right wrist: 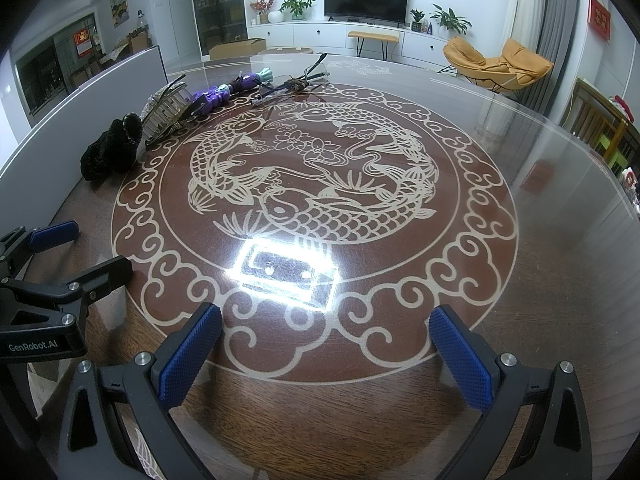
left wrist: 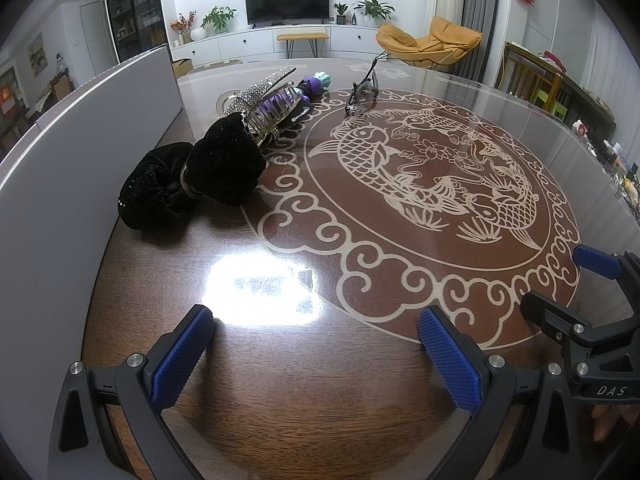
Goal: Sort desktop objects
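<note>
Both blue-padded grippers, left (left wrist: 316,354) and right (right wrist: 326,354), hover spread wide and empty above the glossy brown fish-patterned table (right wrist: 520,320), while black velvet scrunchies (left wrist: 192,178), a rhinestone hair claw (left wrist: 266,108), purple toy (right wrist: 216,96) and clear-lensed glasses (left wrist: 362,94) line its far-left edge.

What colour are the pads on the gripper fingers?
Blue, with a fine knurled texture on the pads; clearest in the right wrist view.
</note>
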`<state>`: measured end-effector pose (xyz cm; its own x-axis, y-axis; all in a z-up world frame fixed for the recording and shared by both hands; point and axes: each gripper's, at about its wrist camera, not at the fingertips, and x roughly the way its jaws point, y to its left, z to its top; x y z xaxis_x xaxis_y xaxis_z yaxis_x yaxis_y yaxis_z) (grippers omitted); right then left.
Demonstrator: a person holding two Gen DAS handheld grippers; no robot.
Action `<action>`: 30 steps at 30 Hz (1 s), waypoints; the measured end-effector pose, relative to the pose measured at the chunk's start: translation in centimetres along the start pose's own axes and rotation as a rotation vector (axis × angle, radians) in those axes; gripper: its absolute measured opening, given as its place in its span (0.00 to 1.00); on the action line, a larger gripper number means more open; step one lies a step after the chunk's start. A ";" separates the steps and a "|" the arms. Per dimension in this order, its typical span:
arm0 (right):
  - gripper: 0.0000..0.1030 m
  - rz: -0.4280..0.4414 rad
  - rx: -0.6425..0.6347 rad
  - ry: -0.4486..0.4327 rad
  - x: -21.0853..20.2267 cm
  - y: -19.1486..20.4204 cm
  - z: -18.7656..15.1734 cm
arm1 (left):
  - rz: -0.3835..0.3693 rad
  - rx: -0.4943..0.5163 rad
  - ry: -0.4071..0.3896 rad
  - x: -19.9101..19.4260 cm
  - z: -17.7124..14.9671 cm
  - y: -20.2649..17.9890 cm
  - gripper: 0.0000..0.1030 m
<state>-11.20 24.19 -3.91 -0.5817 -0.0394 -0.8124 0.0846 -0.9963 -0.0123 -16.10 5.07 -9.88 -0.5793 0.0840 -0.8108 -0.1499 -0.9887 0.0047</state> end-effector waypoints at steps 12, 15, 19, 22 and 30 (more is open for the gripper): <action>1.00 0.000 0.000 0.000 0.0 0.0 0.0 | 0.000 0.000 0.000 0.0 0.0 0.0 1.00; 1.00 0.000 0.000 0.000 0.0 0.0 0.0 | 0.001 0.002 0.005 0.0 0.0 0.1 1.00; 1.00 0.000 0.000 0.000 0.0 0.0 0.0 | 0.004 0.003 0.065 -0.8 -0.9 0.1 1.00; 1.00 0.021 -0.013 0.002 0.1 0.1 0.3 | -0.032 0.039 0.037 -2.1 -3.1 1.0 1.00; 1.00 0.282 0.043 -0.002 2.9 4.8 12.4 | -0.002 -0.006 0.034 -1.5 -3.3 1.6 1.00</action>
<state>-22.55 18.36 0.91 -0.5417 -0.3159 -0.7789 0.2089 -0.9482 0.2392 -12.85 2.93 -10.54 -0.5516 0.0818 -0.8301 -0.1465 -0.9892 -0.0001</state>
